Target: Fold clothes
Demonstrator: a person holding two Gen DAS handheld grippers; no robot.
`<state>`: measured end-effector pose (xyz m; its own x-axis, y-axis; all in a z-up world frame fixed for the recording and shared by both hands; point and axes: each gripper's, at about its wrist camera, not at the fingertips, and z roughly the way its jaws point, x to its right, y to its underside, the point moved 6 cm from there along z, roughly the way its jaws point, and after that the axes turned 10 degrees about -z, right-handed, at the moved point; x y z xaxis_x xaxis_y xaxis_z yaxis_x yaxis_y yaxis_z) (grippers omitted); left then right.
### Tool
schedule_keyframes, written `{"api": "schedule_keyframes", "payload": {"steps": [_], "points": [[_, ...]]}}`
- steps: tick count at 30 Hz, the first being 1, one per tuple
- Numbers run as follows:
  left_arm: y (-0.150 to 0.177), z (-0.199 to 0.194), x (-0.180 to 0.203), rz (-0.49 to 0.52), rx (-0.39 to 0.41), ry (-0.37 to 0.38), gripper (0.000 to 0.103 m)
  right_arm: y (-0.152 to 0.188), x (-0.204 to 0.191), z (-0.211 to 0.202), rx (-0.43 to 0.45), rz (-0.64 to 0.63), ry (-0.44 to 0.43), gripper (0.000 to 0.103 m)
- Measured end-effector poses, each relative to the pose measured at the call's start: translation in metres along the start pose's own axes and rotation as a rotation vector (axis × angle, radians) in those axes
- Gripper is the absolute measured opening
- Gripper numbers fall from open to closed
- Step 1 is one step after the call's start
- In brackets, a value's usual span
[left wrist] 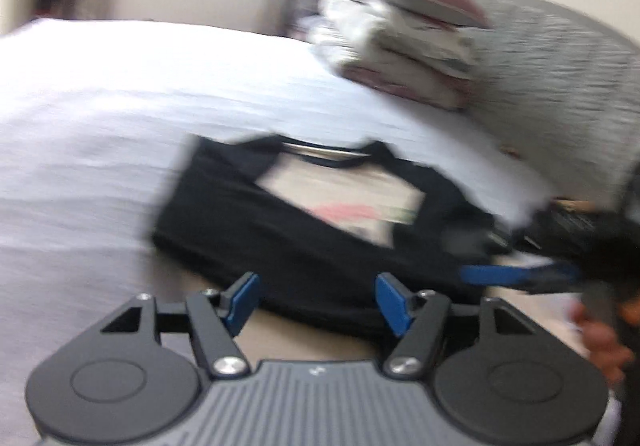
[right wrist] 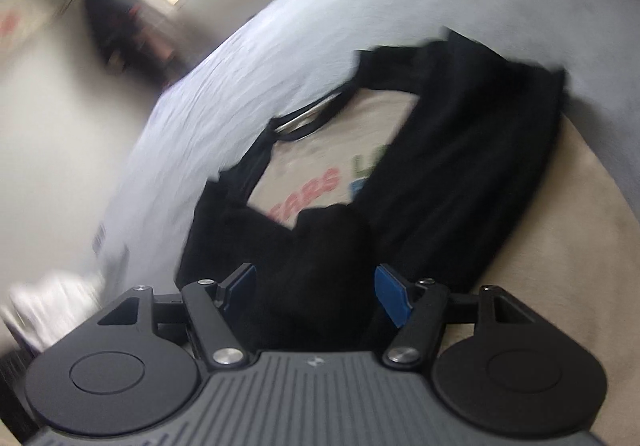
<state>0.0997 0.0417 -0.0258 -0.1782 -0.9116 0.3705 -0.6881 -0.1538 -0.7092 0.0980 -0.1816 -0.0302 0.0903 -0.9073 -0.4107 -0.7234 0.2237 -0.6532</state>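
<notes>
**Black tee on bed, both grippers off it**

Black T-shirt (left wrist: 320, 230) w/ beige print panel lies partly folded on the white bed (left wrist: 100, 117), collar toward the far side. Left gripper (left wrist: 316, 302) sits at the shirt's near hem, jaws apart, nothing pinched. Right gripper (right wrist: 314, 294) is over the shirt's near edge, jaws apart too; dark cloth shows between them, but can't tell if the pads touch it. Stack of folded clothes (left wrist: 400, 33) lies beyond the shirt, far right. Frames blurred.
</notes>
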Motion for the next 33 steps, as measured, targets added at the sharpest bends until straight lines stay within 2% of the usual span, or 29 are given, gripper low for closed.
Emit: {"api": "schedule_keyframes", "payload": {"steps": [2, 5, 7, 9, 11, 16, 18, 22, 25, 28, 30, 31, 32, 33], "points": [[-0.007, 0.001, -0.020, -0.048, -0.002, -0.042, 0.070, 0.007, -0.017, 0.006, -0.002, -0.149, 0.048, 0.069], [-0.013, 0.004, -0.043, -0.121, 0.001, -0.067, 0.070, 0.019, -0.030, 0.017, -0.006, -0.323, 0.131, 0.067], [-0.014, 0.007, -0.054, -0.148, 0.002, -0.083, 0.070, 0.025, -0.032, 0.024, 0.001, -0.394, 0.187, 0.047], [-0.013, 0.012, -0.060, -0.151, 0.001, -0.101, 0.070, 0.022, -0.029, 0.022, 0.033, -0.387, 0.196, 0.021], [-0.014, 0.015, -0.061, -0.148, 0.000, -0.100, 0.070, 0.010, -0.024, 0.013, 0.074, -0.319, 0.185, 0.013], [-0.017, 0.018, -0.057, -0.132, 0.000, -0.060, 0.070, -0.021, -0.005, -0.034, 0.238, -0.219, 0.200, 0.011], [-0.018, 0.020, -0.056, -0.125, 0.001, -0.046, 0.070, -0.029, 0.009, -0.046, 0.266, -0.170, 0.216, 0.011], [-0.016, 0.028, -0.054, -0.124, -0.002, -0.035, 0.070, -0.032, 0.041, -0.060, 0.263, -0.078, 0.270, 0.011], [-0.018, 0.039, -0.050, -0.123, 0.002, -0.029, 0.069, -0.031, 0.059, -0.064, 0.252, -0.005, 0.275, 0.011], [-0.021, 0.051, -0.045, -0.129, 0.027, -0.010, 0.067, -0.030, 0.061, -0.067, 0.261, 0.021, 0.284, 0.011], [-0.020, 0.058, -0.044, -0.146, 0.035, -0.006, 0.057, -0.029, 0.062, -0.068, 0.268, 0.036, 0.290, 0.011], [-0.020, 0.060, -0.045, -0.165, 0.043, 0.001, 0.048, -0.028, 0.062, -0.070, 0.266, 0.041, 0.293, 0.011], [-0.020, 0.062, -0.047, -0.191, 0.052, 0.012, 0.032, -0.026, 0.060, -0.071, 0.259, 0.047, 0.295, 0.011], [-0.019, 0.062, -0.051, -0.222, 0.056, 0.016, 0.024, -0.024, 0.058, -0.072, 0.253, 0.057, 0.295, 0.011]]}}
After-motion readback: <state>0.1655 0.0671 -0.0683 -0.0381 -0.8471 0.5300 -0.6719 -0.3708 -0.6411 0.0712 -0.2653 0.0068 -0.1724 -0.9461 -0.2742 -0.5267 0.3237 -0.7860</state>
